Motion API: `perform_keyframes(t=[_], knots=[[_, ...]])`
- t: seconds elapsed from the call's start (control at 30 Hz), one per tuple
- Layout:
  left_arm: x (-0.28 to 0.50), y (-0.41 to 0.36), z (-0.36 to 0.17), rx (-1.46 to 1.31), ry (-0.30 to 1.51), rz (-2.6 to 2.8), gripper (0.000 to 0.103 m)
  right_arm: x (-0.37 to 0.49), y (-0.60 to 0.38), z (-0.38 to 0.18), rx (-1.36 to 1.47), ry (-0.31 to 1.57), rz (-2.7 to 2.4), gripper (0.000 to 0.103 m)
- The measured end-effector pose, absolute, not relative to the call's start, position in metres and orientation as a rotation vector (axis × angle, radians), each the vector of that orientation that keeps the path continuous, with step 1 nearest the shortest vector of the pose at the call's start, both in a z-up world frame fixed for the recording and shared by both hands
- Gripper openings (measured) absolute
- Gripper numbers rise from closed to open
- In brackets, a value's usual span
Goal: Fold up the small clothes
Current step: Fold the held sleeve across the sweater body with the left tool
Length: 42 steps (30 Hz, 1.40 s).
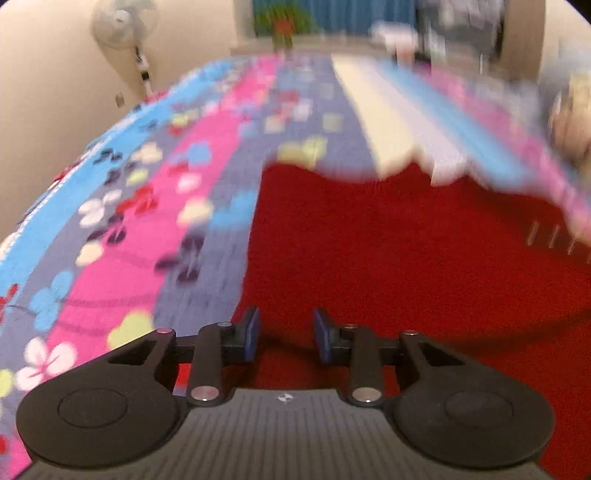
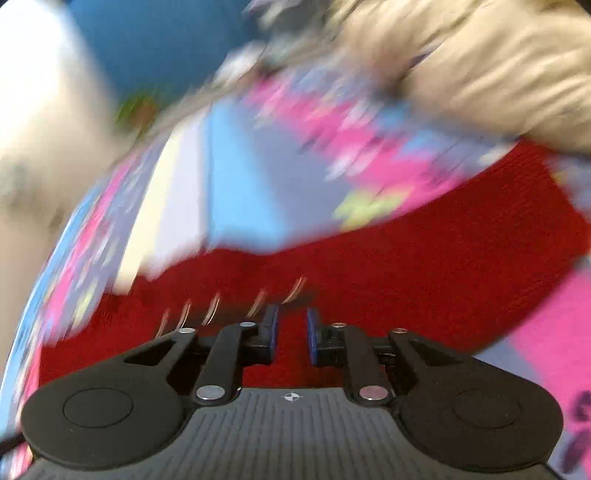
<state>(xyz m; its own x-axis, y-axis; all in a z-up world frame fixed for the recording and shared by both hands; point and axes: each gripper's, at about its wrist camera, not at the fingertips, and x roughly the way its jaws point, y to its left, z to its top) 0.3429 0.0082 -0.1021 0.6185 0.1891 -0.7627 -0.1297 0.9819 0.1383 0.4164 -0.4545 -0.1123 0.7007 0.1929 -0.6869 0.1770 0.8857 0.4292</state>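
A red knit garment (image 1: 406, 258) lies spread on a floral striped bedspread (image 1: 129, 221). My left gripper (image 1: 285, 321) hovers over the garment's left edge, open, with a clear gap and nothing between its blue pads. In the right wrist view the same red garment (image 2: 424, 258) fills the lower middle, with a row of short pale marks (image 2: 221, 306) on it, too blurred to identify. My right gripper (image 2: 291, 314) is low over the red cloth beside those marks. Its jaws stand a narrow gap apart, and only the cloth beneath shows through the gap. Both views are blurred.
The bedspread (image 2: 240, 184) stretches away on all sides of the garment. A beige crumpled cloth (image 2: 480, 74) lies at its far right. A standing fan (image 1: 122, 22) is by the wall at the far left. Blue fabric and clutter sit behind the bed.
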Motion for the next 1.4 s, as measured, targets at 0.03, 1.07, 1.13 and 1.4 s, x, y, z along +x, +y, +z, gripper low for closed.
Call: perform_keyframes(t=[0.03, 1.07, 1.13, 1.4], knots=[[0.338, 0.005, -0.101, 0.092, 0.865, 0.178, 0.037, 0.421, -0.452, -0.126, 0.495, 0.888, 0.009, 0.008], [0.164, -0.066, -0.167, 0.196, 0.545, 0.014, 0.046, 0.332, -0.694, -0.178, 1.077, 0.590, -0.487, 0.046], [0.164, -0.067, -0.168, 0.206, 0.543, 0.018, 0.046, 0.337, -0.705, -0.188, 1.159, 0.551, -0.393, 0.045], [0.165, -0.065, -0.171, 0.212, 0.539, 0.016, 0.046, 0.351, -0.723, -0.197, 1.393, 0.326, -0.079, 0.012]])
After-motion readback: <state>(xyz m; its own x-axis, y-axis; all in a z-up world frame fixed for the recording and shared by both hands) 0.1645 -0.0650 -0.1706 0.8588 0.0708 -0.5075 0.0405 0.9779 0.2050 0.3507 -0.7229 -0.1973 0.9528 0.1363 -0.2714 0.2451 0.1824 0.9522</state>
